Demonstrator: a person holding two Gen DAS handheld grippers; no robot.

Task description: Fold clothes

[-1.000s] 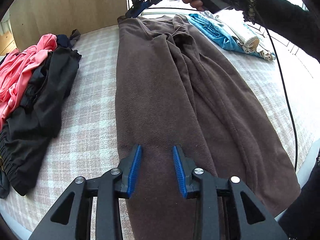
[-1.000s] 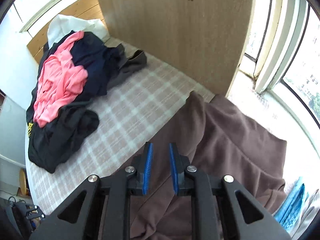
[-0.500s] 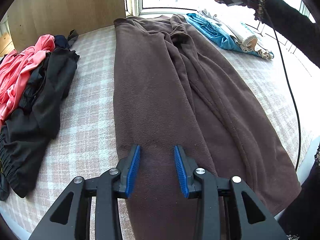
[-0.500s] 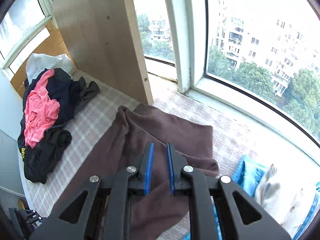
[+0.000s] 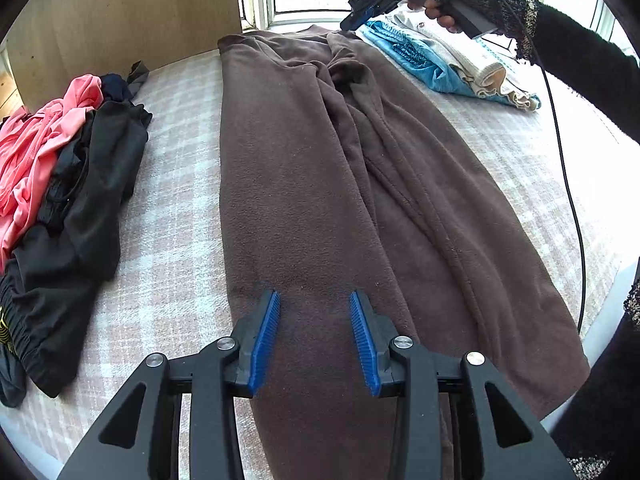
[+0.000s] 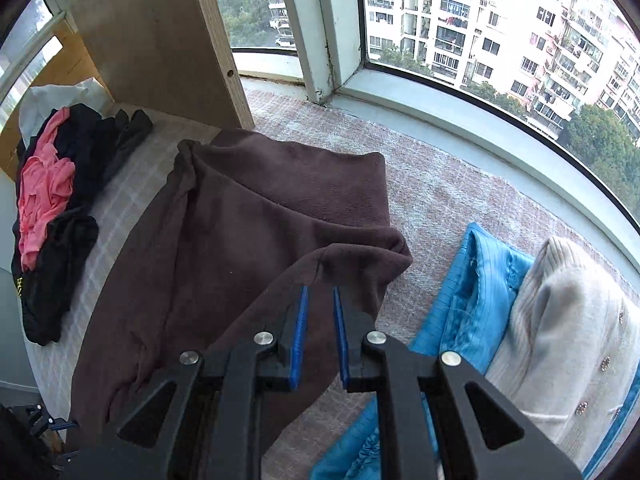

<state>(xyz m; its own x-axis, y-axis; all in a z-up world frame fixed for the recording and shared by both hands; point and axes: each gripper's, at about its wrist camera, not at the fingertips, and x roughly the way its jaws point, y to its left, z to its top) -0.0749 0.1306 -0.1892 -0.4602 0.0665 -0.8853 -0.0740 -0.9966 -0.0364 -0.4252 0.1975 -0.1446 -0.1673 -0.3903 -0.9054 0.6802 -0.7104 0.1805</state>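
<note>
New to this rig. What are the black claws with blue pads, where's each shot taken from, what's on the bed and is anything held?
No robot here: a person holds a two-finger tool in each hand, and a fisheye camera on each looks along its fingers.

The left view looks down the brown garment, laid out long on the checked cover. The left tool hangs over its near end, jaws apart, gripping nothing. At the top of that view is the right hand with its own tool.

The right view looks down at the garment's far end by the window. The right tool has its jaws nearly together with a narrow gap, and no cloth shows between them.

Also on the cover: a loose pile of pink and black clothes to one side, and a blue piece with a cream knit to the other.
</note>
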